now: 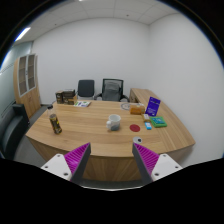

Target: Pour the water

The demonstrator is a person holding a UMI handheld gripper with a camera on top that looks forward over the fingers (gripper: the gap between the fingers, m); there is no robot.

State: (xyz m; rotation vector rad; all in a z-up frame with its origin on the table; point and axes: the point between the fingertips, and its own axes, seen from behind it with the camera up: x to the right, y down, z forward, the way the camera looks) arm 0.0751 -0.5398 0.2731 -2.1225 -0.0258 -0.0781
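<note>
Gripper view shows the claw [110, 160] held high above and in front of a desk, its two fingers spread wide with nothing between them; the magenta pads [78, 155] face each other across an open gap. Beyond the fingertips lies a curved wooden desk [100, 140]. A white mug [114, 122] stands near the middle of the desktop, well ahead of the fingers. Toward the left end stands a dark brown bottle [55, 123], upright and well apart from the mug. At the right end sit an open laptop [152, 105] with a purple screen and a teal object [147, 125] beside it. Two black office chairs [100, 89] stand behind the desk, and a wooden cabinet [29, 85] lines the white wall at left.
</note>
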